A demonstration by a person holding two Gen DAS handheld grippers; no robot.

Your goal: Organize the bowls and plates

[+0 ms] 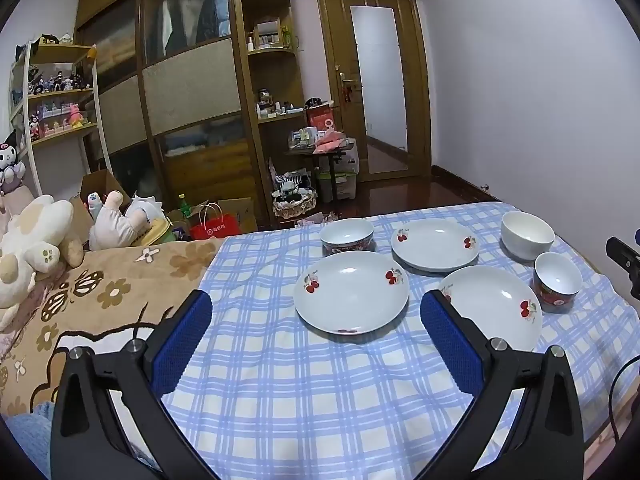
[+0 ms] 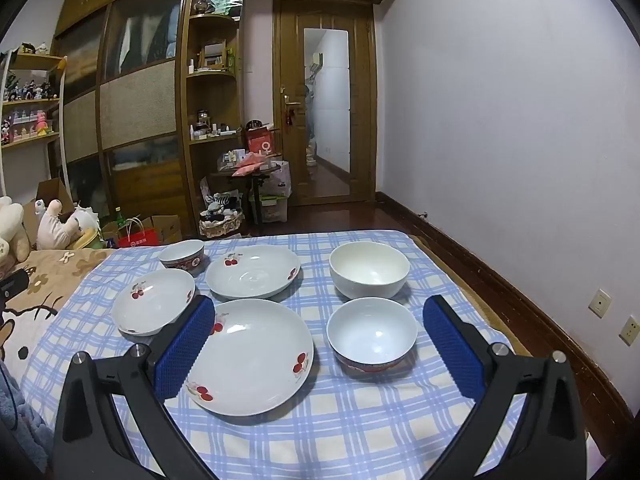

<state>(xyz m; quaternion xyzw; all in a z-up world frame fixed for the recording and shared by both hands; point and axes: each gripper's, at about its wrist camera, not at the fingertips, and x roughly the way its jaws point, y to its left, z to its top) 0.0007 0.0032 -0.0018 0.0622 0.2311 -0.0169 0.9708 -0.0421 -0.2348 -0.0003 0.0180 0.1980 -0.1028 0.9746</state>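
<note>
Three white cherry-print plates and three bowls lie on a blue checked cloth (image 1: 280,380). In the left wrist view the left plate (image 1: 351,292) is ahead, the near right plate (image 1: 496,308) sits behind the right finger, and the far plate (image 1: 435,243) is beyond. A red-banded bowl (image 1: 347,235), a plain white bowl (image 1: 527,234) and a small red-banded bowl (image 1: 558,280) stand around them. My left gripper (image 1: 316,312) is open and empty. In the right wrist view my right gripper (image 2: 319,316) is open and empty above the near plate (image 2: 256,356) and the red-banded bowl (image 2: 372,334); the white bowl (image 2: 369,269) is behind.
The cloth covers part of a bed with a brown flowered blanket (image 1: 100,300) and plush toys (image 1: 36,244) on the left. A white wall (image 2: 520,140) runs along the right. Wardrobe, shelves, a cluttered small table (image 1: 320,148) and a door stand beyond the bed's far edge.
</note>
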